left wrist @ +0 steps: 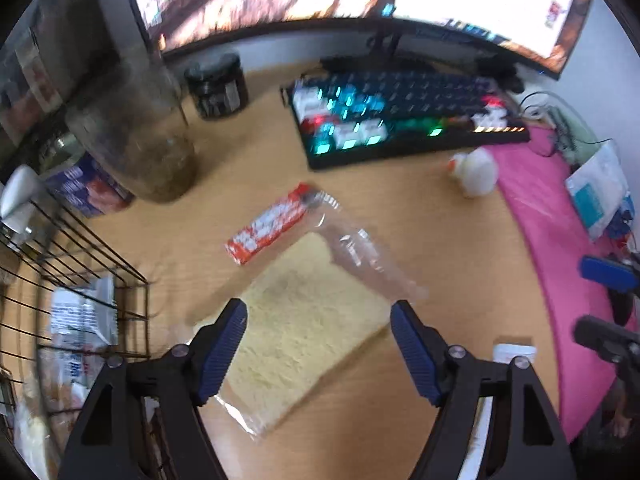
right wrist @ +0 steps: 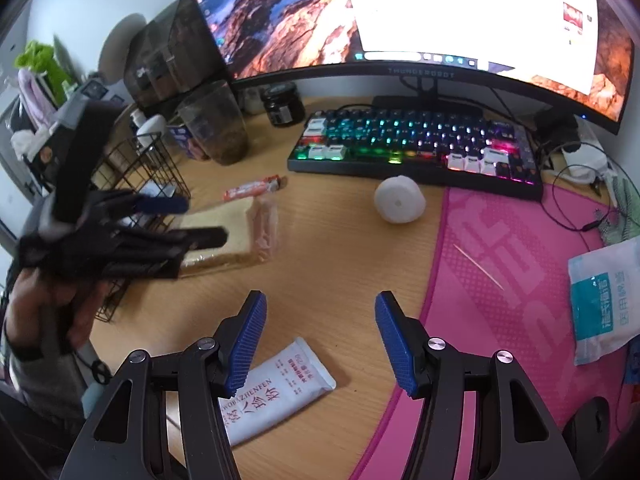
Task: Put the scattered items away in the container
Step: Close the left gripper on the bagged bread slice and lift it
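Note:
A bagged slice of bread (left wrist: pixel 304 320) lies on the wooden desk, also in the right wrist view (right wrist: pixel 224 232). My left gripper (left wrist: pixel 318 312) is open, its fingers straddling the bread just above it; it also shows in the right wrist view (right wrist: pixel 192 220). A red-and-white snack stick (left wrist: pixel 268 224) lies beyond the bread. A black wire basket (left wrist: pixel 80 280) stands at the left with white packets inside. My right gripper (right wrist: pixel 320 304) is open and empty above a white sachet (right wrist: pixel 276 392). A white round object (right wrist: pixel 400 200) sits before the keyboard.
A lit keyboard (right wrist: pixel 416 144) and a monitor (right wrist: pixel 400 20) stand at the back. A clear tumbler (left wrist: pixel 136 136) and a dark jar (left wrist: pixel 216 84) stand behind the basket. A pink mat (right wrist: pixel 520 280) with a toothpick and a blue-white pouch (right wrist: pixel 604 296) lies at the right.

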Demonstrator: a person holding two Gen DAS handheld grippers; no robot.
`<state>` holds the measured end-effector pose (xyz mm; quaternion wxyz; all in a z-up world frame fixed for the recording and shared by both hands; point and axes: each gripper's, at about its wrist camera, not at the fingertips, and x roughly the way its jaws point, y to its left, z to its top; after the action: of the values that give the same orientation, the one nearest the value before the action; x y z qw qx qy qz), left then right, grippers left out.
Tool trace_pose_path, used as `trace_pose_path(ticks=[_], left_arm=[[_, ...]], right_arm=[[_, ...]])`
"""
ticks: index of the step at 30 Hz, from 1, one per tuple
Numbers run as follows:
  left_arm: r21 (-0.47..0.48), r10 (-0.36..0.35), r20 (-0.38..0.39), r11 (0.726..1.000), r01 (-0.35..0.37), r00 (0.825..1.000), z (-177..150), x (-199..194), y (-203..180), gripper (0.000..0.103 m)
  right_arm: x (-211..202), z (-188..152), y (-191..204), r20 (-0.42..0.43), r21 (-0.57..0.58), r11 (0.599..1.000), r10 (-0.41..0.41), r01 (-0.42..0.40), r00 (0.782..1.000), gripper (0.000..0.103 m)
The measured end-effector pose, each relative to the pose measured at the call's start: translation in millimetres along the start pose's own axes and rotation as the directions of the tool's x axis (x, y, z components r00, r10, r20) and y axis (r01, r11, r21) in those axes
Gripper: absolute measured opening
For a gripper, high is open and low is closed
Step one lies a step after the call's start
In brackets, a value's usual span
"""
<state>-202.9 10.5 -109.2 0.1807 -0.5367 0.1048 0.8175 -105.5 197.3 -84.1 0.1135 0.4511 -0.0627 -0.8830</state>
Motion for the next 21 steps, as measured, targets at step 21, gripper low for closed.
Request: trace_pose_path(ticks=[21], left_arm=[[0.136,-0.071,-0.006,0.988,0.071,0.997,-49,-30,-49,0.081]], right_arm=[[-1,-9,5,-0.009,0.004,1.0,-0.014,0.014,1.0,0.057]])
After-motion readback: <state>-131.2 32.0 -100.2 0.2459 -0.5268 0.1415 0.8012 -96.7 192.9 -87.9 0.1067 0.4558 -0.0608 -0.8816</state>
